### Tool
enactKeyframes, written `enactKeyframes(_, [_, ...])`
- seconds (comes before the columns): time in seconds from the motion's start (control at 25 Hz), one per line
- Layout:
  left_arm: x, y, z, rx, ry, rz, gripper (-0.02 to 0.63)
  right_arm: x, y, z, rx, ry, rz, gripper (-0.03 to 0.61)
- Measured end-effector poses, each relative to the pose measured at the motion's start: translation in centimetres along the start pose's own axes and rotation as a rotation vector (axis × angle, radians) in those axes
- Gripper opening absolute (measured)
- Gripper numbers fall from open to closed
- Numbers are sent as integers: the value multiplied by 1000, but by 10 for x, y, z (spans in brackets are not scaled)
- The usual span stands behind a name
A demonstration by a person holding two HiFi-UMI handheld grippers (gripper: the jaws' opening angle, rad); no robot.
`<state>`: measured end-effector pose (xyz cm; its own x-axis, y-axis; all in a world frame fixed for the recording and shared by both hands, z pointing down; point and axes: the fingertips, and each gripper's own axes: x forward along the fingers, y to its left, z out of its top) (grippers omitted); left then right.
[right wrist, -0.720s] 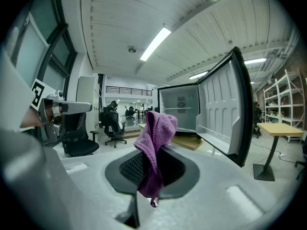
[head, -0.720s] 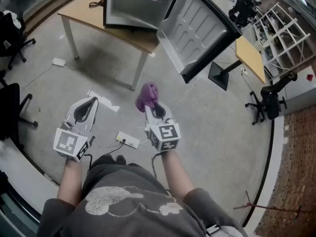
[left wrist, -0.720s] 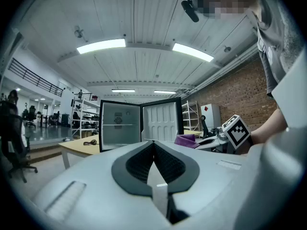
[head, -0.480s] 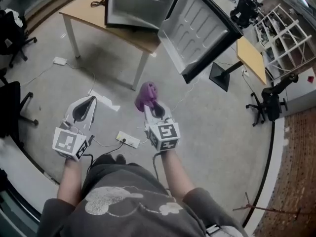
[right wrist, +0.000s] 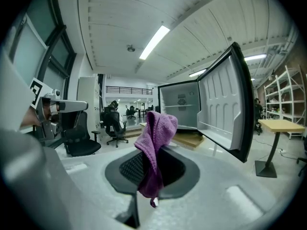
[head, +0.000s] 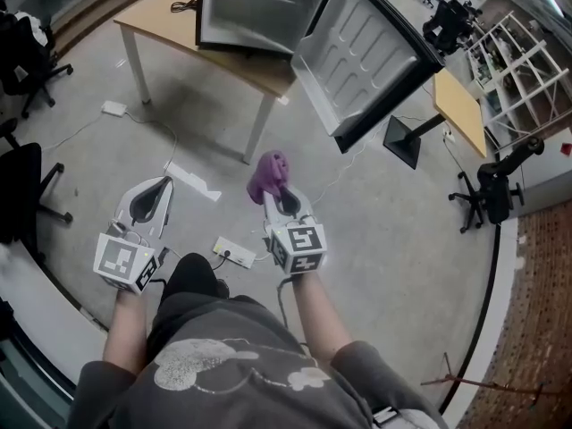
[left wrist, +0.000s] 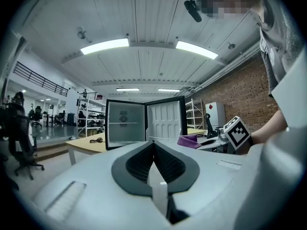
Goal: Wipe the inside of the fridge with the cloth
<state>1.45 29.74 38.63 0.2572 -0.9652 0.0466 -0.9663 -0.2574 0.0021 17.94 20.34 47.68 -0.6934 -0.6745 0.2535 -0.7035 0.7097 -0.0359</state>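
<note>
The left tool (head: 163,186) is held over the floor, its jaws pressed together on nothing. To its right, the right tool (head: 275,195) is clamped on the purple cloth (head: 267,173). The open fridge (head: 255,12) stands well beyond, on the far bench (head: 165,27).

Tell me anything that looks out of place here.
A white power strip lies loose on the floor close in front of the person, cables trailing around it: a trip hazard. Nothing looks spilled or broken. The cloth sits pinched in the right gripper.
</note>
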Motion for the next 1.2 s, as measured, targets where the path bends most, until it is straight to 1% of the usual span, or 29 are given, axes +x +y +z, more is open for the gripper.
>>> enactKeyframes(0.08, [-1, 2, 0, 1, 5, 5, 18, 0, -2, 0, 20, -16, -7, 38])
enactKeyframes(0.2, [2, 7, 0, 2, 6, 2, 18, 2, -7, 5, 50, -46, -40, 38])
enactKeyframes(0.32, [10, 18, 1, 3, 3, -2, 18, 14, -10, 12, 45, -54, -48, 40])
enactKeyframes(0.48, [37, 42, 2, 16, -4, -19, 18, 44, -24, 14, 33, -42, -54, 40])
enactKeyframes(0.6, [65, 70, 9, 23, -22, -25, 18, 76, -39, 20, 32, -39, -73, 40])
enactKeyframes(0.72, [94, 97, 13, 26, -33, -34, 18, 113, -48, 32, 28, -42, -72, 40])
enactKeyframes(0.84, [126, 123, 10, 21, -26, -55, 18, 154, -54, 47, 9, -46, -70, 40])
enactKeyframes(0.92, [150, 143, 8, 9, -12, -76, 18, 184, -60, 57, 18, -42, -79, 40])
enactKeyframes(1.04, [185, 178, 13, -3, -3, -97, 18, 230, -69, 76, 54, -36, -84, 40])
enactKeyframes(1.2, [228, 227, 28, -11, -16, -114, 18, 293, -77, 117, 62, -70, -74, 40])
